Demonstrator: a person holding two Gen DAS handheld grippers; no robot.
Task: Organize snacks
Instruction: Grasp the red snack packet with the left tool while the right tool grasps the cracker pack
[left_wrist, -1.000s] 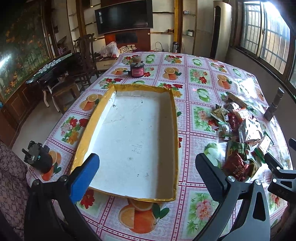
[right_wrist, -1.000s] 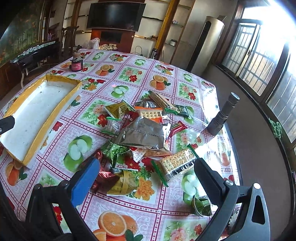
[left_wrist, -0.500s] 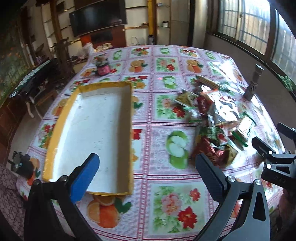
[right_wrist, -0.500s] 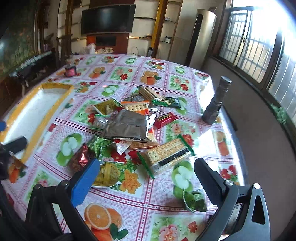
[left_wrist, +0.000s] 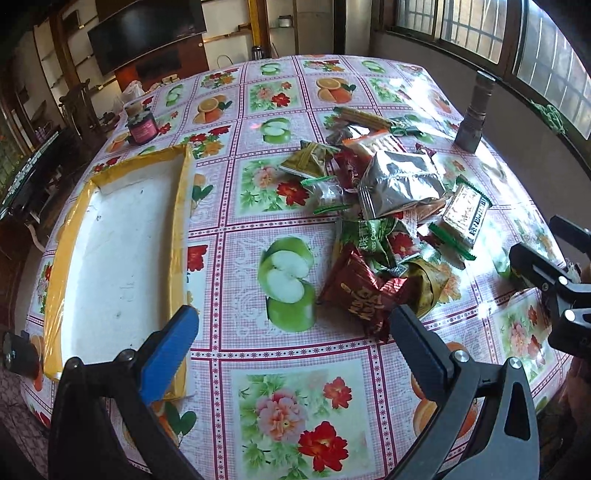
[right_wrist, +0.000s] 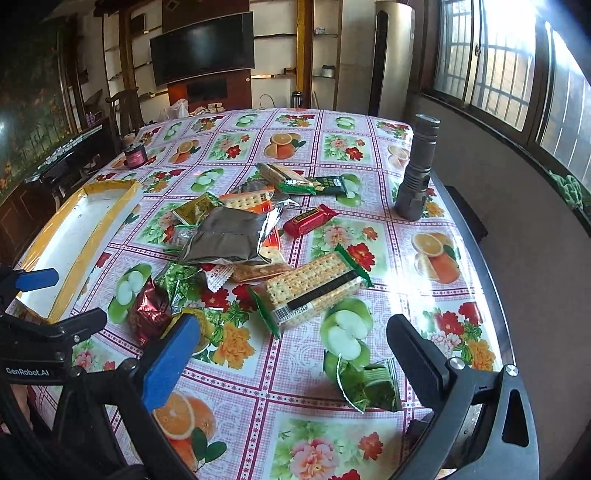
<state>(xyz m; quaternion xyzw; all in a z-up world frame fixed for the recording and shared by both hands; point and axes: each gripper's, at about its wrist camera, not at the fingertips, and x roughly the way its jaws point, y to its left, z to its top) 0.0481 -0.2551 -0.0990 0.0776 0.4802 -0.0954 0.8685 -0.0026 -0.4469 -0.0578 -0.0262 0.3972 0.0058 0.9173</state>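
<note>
A living room with a wall television and barred windows; a bench (left_wrist: 295, 369) under a fruit-and-flower oilcloth fills both views. Left gripper (left_wrist: 291, 343), jaws spread and empty, hovers above the bench's near edge. Just ahead and to its right lies a dark red foil packet (left_wrist: 360, 291), the nearest edge of the snack pile (left_wrist: 388, 206); behind the packet sit a green packet (left_wrist: 369, 240) and, farther on, a large silver pouch (left_wrist: 400, 182). Ahead and to its left is the yellow-rimmed tray (left_wrist: 179, 221), white inside and holding nothing. Right gripper (right_wrist: 291, 350), jaws likewise spread and empty, has a small green sachet (right_wrist: 367, 384) just ahead between its fingers, then a clear-wrapped cracker pack (right_wrist: 314, 291), then a red bar (right_wrist: 310, 220); a grey flashlight (right_wrist: 417, 170) stands upright far to its right and a pink-labelled jar (right_wrist: 133, 155) far to its left.

Step in hand, as judged: approach for the first pick, nothing yet sorted. Best taken from the pile's loose edge, the red foil packet for the left or the cracker pack for the right, gripping across a narrow side so that neighbours are not dragged, then carrying to the tray.

Compared with one second ago, the left camera has swung rightward from facing the tray squarely to facing the pile; the right has edged closer to the snacks. The snacks themselves lie unchanged.
</note>
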